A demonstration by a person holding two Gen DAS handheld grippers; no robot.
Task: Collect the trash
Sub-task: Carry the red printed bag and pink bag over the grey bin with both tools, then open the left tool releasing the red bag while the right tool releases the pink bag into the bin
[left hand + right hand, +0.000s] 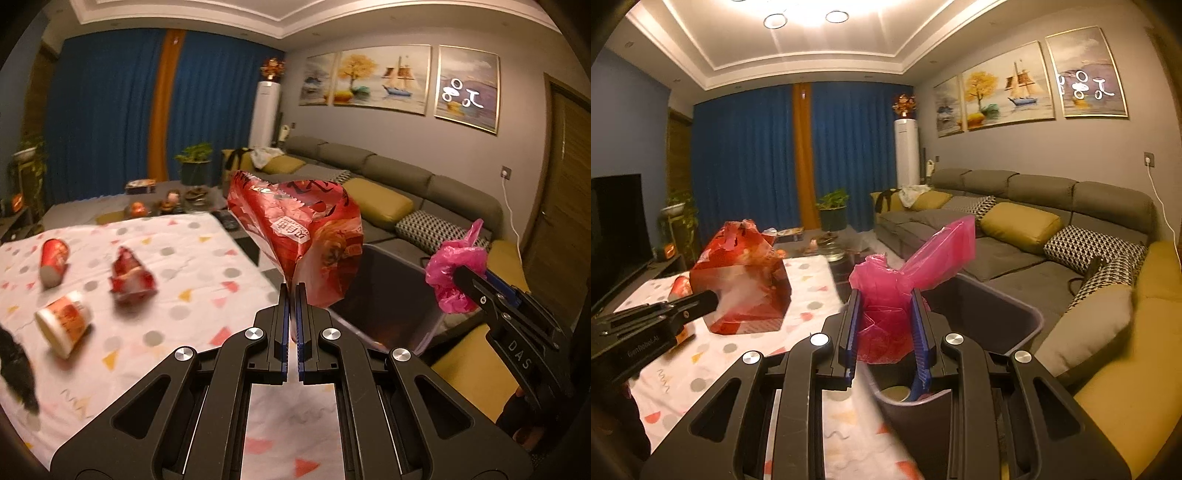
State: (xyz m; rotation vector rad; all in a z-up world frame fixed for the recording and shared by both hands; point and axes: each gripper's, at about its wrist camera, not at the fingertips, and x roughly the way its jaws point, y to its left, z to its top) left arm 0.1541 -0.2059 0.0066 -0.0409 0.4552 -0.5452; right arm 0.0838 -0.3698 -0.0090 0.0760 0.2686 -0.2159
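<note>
Over bin (1030, 325): left fingers (294, 291) pinch red wrapper (295, 225); right fingers (886, 299) clamp pink bag (886, 295).

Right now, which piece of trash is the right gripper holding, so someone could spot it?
Find the grey bin between the patterned table and the sofa. Above its rim, the right gripper is clamped on a crumpled pink plastic bag. The other gripper's wrapper is red and printed; this one is plain pink.

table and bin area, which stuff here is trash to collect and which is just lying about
Part of the job:
- red snack bag in the left gripper
- pink plastic bag in the right gripper
- two cups and red wrapper on the tablecloth
- grey bin

Just lying about:
- sofa cushions
- potted plant
- remote
</note>
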